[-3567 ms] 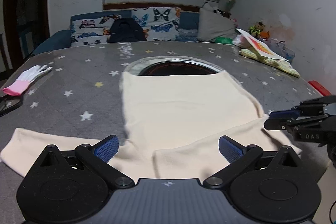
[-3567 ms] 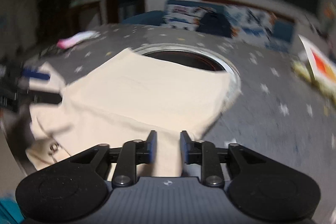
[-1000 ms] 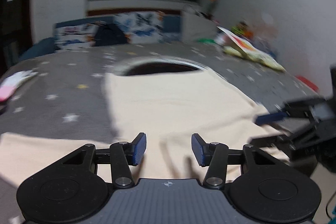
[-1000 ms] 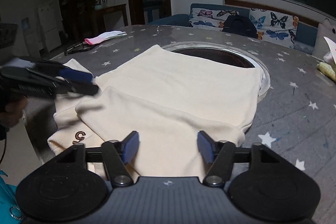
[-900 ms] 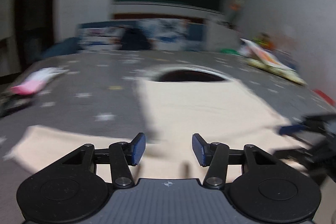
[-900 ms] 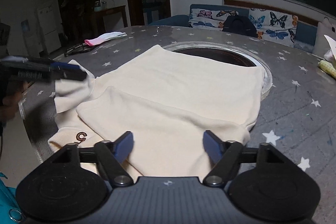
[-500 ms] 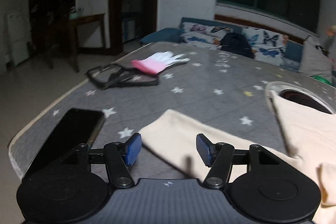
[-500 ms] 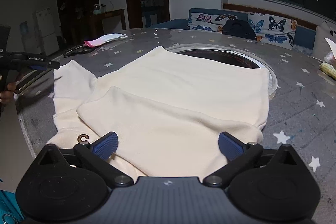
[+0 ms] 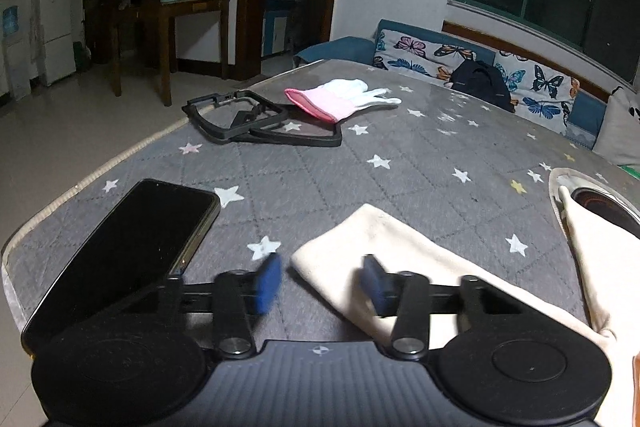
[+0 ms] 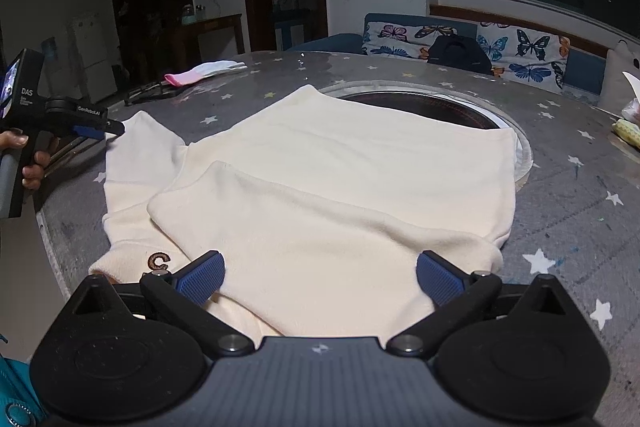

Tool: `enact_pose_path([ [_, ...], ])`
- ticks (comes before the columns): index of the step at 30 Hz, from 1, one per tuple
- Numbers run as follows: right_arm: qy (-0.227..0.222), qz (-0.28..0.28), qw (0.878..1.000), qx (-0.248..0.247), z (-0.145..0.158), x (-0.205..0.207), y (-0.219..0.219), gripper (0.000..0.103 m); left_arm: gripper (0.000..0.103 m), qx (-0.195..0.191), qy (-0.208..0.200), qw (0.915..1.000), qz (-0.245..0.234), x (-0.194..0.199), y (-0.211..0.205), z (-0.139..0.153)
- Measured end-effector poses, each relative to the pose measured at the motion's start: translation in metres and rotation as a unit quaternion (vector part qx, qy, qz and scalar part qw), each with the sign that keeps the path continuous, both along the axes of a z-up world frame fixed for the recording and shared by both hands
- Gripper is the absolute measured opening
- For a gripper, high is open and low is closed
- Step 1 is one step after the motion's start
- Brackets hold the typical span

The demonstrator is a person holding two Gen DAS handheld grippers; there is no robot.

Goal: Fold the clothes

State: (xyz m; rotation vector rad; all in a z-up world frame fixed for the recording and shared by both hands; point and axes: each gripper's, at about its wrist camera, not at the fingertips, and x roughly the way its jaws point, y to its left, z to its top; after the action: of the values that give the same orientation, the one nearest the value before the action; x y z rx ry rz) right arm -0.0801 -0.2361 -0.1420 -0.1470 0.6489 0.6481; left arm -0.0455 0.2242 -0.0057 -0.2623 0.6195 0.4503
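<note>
A cream sweater lies flat on the grey star-patterned table, one sleeve folded across its body. The other sleeve stretches out to the left. My left gripper is open, its blue pads on either side of that sleeve's cuff end, just above the cloth. It also shows at the far left of the right wrist view, at the cuff. My right gripper is wide open and empty, low over the folded sleeve at the near edge of the sweater.
A black phone lies left of the cuff near the table edge. A black frame and a pink-white glove lie farther back. A round recessed burner sits under the sweater's far edge.
My left gripper swung left from the sweater's body to the outstretched sleeve's cuff and moved closer to it. My right gripper opened wide and let go of the folded sleeve.
</note>
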Motion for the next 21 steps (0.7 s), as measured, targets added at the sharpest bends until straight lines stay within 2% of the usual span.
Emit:
enact_pose_path([
  [1, 0.001, 0.001, 1.000, -0.002, 0.000, 0.000, 0.000, 0.103, 0.023, -0.002, -0.003, 1.0000, -0.002, 0.000, 0.001, 0.000],
  [3, 0.003, 0.004, 1.000, -0.003, 0.001, 0.001, 0.000, 0.103, 0.012, -0.017, -0.011, 0.9997, -0.011, 0.000, 0.005, -0.001],
  [9, 0.008, -0.002, 1.000, 0.004, 0.004, 0.002, 0.000, 0.103, 0.010, -0.055, -0.065, 0.9954, -0.045, -0.012, -0.003, 0.017],
  [12, 0.016, -0.002, 0.999, 0.034, 0.011, 0.002, -0.004, 0.103, 0.010, -0.062, -0.084, 0.9910, -0.084, -0.015, -0.021, 0.034],
  [16, 0.003, -0.009, 0.998, 0.064, 0.025, -0.002, -0.011, 0.103, 0.010, -0.079, -0.109, 0.9787, -0.155, -0.015, -0.056, 0.055],
  [21, -0.013, -0.023, 0.995, 0.092, 0.040, -0.007, -0.026, 0.103, 0.009, -0.115, -0.129, 0.9525, -0.250, -0.009, -0.108, 0.076],
])
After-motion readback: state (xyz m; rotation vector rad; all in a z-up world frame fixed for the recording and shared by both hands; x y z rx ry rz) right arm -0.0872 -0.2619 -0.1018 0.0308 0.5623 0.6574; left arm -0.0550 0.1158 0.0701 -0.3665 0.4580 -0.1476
